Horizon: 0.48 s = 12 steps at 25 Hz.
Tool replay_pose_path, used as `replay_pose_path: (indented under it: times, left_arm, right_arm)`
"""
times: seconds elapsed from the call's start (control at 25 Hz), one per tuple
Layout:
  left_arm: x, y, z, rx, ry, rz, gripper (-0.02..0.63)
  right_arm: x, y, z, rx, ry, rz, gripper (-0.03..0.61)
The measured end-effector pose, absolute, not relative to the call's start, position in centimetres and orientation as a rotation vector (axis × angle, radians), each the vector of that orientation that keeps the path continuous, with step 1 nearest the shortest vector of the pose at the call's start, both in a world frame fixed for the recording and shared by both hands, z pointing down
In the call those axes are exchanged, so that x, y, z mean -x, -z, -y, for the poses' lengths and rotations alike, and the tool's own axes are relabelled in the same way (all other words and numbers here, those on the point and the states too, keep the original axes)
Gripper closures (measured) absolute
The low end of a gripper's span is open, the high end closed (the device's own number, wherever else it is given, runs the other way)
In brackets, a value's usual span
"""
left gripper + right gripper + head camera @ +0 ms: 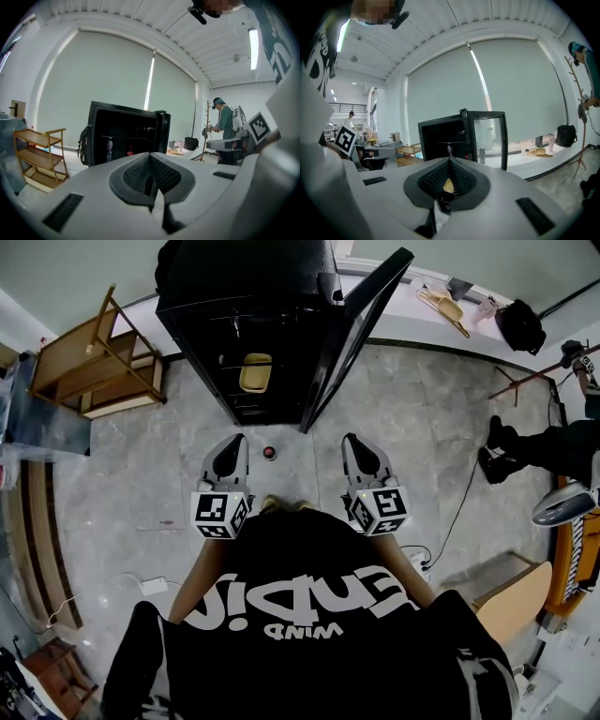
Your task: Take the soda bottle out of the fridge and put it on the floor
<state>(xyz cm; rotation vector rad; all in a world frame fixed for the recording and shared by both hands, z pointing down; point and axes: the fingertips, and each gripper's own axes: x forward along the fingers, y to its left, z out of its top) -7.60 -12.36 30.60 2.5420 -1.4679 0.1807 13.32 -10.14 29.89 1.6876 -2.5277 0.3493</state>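
The left gripper (pixel 150 155) is closed and empty, its ribbed pads pressed together. The right gripper (pixel 449 161) is the same, its pads meeting at the tips with nothing between them.

Ahead of them the black fridge (pixel 248 277) stands with its glass door (pixel 361 324) swung open to the right. On a shelf inside lies a yellow bowl-like dish (pixel 255 371). The left gripper view also shows a clear upright bottle (pixel 109 149) at the shelf's left side, with a small red item (pixel 130 151) just beside it.

On the grey stone-tiled floor (pixel 422 446), near the fridge's front edge, sits a small dark round thing with a red cap (pixel 270 453). I take it for the soda bottle standing upright, its long axis pointing up at the head camera, though from straight above I cannot be sure. It lies ahead of and below both grippers, between them and nearer the left one. If that reading holds, the placing looks done.
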Motion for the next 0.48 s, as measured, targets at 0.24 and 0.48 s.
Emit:
replay_pose_path:
  times: [0.24, 0.48]
  left_arm:
    - [7.77, -30.6, 12.17, -2.532, -0.187, 1.479, 0.606]
    - [7.69, -30.61, 11.91, -2.53, -0.182, 1.473, 0.606]
  right_arm:
    - [-13.41, -29.4, 10.07, -1.689, -0.337, 2.533, 0.554]
    - [-13.35, -29.25, 10.0, -1.677, -0.32, 2.534, 0.554]
